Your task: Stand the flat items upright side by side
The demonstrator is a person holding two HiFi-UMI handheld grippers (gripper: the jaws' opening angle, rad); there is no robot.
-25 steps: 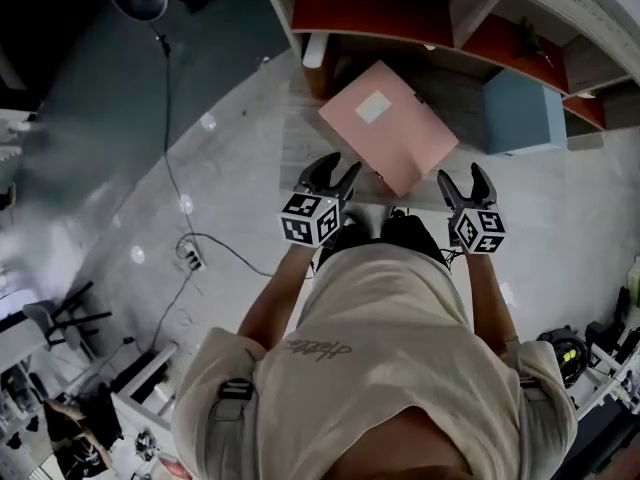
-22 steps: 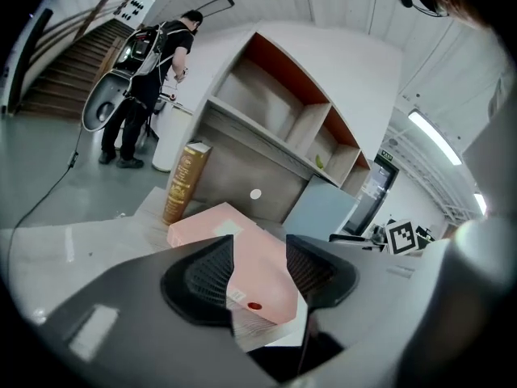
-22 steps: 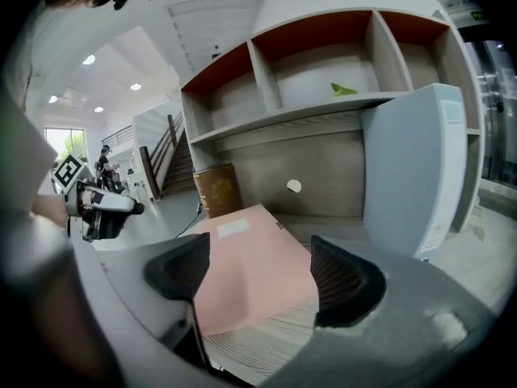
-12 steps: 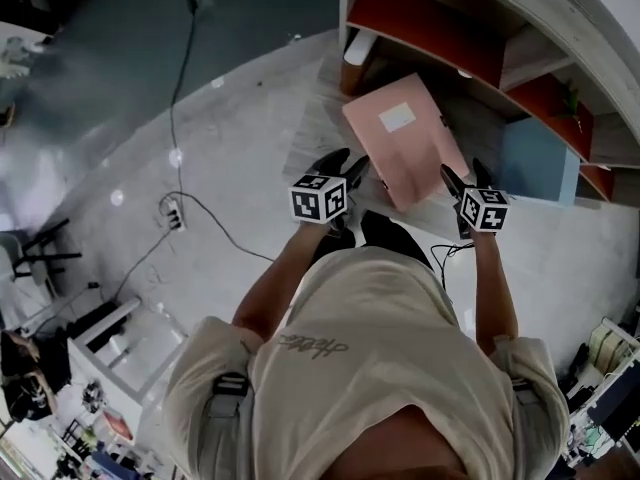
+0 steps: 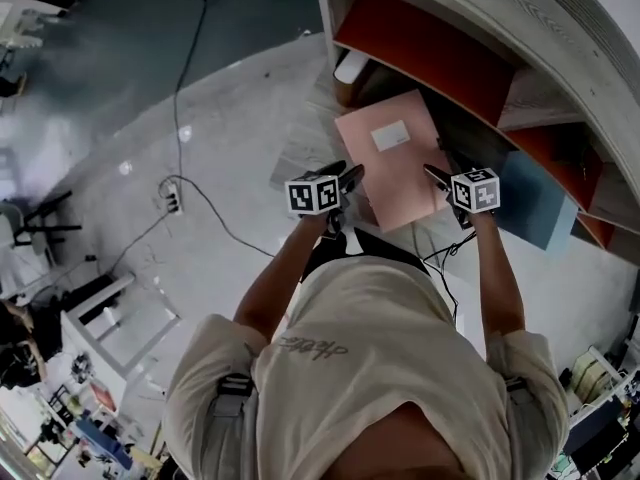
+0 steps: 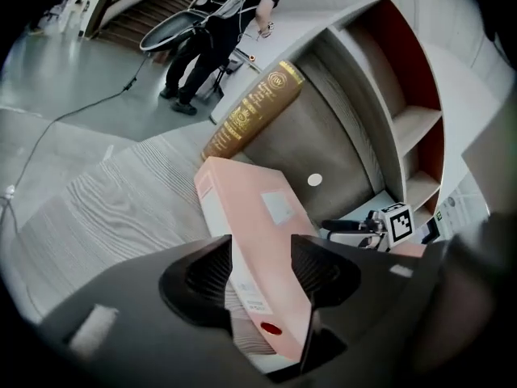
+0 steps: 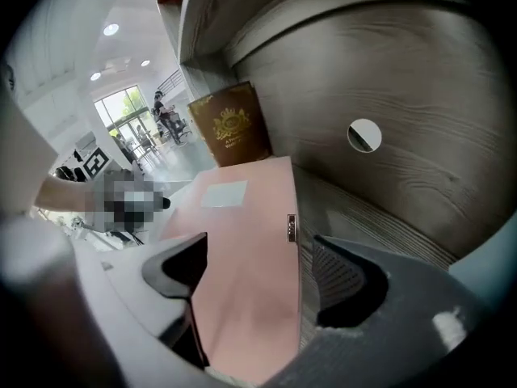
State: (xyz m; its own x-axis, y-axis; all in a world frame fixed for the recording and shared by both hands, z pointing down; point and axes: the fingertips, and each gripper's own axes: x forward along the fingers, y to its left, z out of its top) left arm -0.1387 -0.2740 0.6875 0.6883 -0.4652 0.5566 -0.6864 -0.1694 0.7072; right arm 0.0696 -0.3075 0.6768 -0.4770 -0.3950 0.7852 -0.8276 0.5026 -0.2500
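A flat pink box [image 5: 395, 168] with a white label lies on the low wooden shelf board [image 5: 300, 153]. My left gripper [image 5: 345, 173] is at its left edge. In the left gripper view the box [image 6: 258, 233] runs between the jaws of that gripper [image 6: 262, 245]; they have just been opening, and I see no firm press on it. My right gripper [image 5: 440, 183] is at the right edge. In the right gripper view the box [image 7: 242, 257] sits between wide jaws of that gripper [image 7: 260, 245], with a gap at the right pad.
A brown and gold tube [image 6: 254, 107] leans at the back left of the shelf bay, behind the box. A blue box [image 5: 535, 203] stands to the right. Red-backed shelves [image 5: 420, 43] rise above. A cable [image 5: 215, 208] trails over the floor on the left.
Both grippers have moved forward and down from in front of the shelf to the pink box's two side edges. The box has stayed lying flat.
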